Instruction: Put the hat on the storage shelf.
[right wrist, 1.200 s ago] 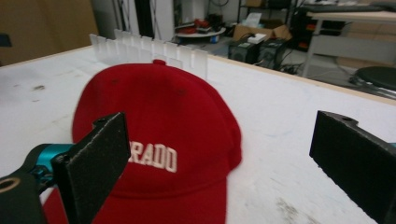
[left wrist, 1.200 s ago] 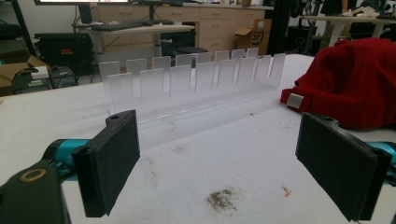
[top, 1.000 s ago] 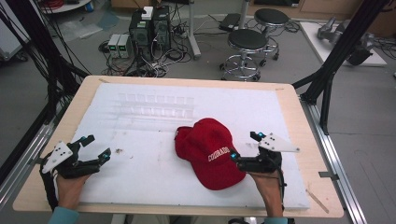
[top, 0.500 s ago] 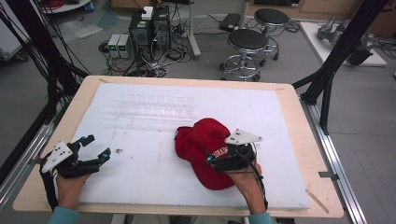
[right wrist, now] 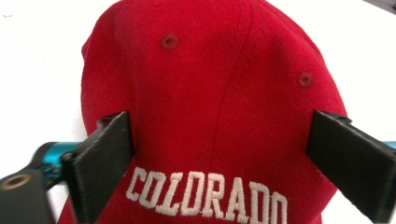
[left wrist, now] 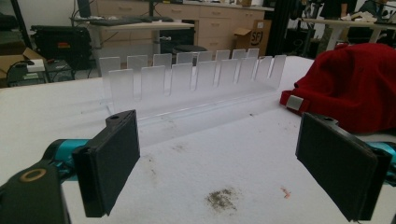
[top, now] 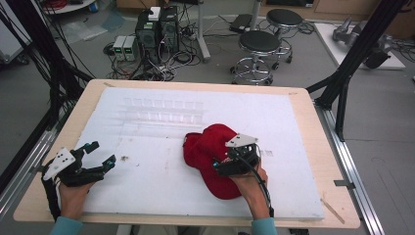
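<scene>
- The wooden table [top: 313,122] carries a white foam board [top: 161,137] that covers nearly all of its top; every place below is given from this board.
- A clear acrylic rack [top: 164,111] of upright slats stands on the far half of the board, left of its middle; in the left gripper view the rack [left wrist: 196,77] runs across the scene beyond the jaws.
- The red cap [top: 210,152] lies on the near half of the board, a little right of its middle, with its brim toward the person. In the right gripper view the cap [right wrist: 210,93] shows white stitched lettering reading COLORADO and two eyelets on its crown.
- The right gripper [top: 221,165] sits over the near part of the cap, with the person's hand behind it at the board's near edge. Its jaws have just been closing a little, yet they stand spread, one on each side of the cap's front panel; the pads do not clearly press the cloth, so the claw reads as released.
- The left gripper [top: 100,155] rests at the board's near left corner, well apart from the cap, its jaws released and wide with bare board between them.
- A small dark smudge [left wrist: 223,198] marks the board just ahead of the left gripper.
</scene>
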Demonstrator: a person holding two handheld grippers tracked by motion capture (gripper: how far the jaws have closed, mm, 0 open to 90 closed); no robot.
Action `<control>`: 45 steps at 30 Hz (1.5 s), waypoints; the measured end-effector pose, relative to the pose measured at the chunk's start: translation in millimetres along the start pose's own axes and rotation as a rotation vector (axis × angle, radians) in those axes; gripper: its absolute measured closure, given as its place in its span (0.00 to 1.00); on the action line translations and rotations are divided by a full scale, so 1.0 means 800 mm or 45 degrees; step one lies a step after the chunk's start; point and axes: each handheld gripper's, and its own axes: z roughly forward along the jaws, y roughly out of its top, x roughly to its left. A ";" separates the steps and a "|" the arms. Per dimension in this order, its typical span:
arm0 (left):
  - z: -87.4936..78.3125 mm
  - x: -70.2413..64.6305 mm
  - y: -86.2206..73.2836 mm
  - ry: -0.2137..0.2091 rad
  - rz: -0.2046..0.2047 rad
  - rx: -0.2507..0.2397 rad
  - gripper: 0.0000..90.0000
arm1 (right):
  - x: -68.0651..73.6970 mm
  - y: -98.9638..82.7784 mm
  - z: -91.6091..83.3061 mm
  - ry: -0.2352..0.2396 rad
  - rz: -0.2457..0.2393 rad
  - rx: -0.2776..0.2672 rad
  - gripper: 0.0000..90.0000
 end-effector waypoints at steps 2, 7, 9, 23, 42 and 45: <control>0.000 0.000 0.000 0.000 0.000 0.000 0.15 | -0.002 -0.001 0.000 0.048 0.023 -0.009 0.27; 0.000 0.000 0.000 -0.001 0.002 0.001 0.15 | -0.005 -0.002 0.004 0.079 0.077 0.024 0.40; 0.000 0.000 0.000 -0.001 -0.001 0.003 0.15 | -0.004 -0.001 0.005 0.094 0.083 0.039 0.49; 0.000 0.000 0.000 -0.001 0.002 0.002 0.15 | -0.003 -0.001 0.006 0.183 0.104 0.067 0.94; 0.002 0.003 0.002 -0.020 -0.026 0.022 0.15 | 0.011 0.021 -0.028 0.144 0.036 -0.195 0.96; 0.003 0.003 0.002 -0.030 -0.029 0.034 0.15 | 0.018 0.030 -0.034 0.131 0.012 -0.262 0.96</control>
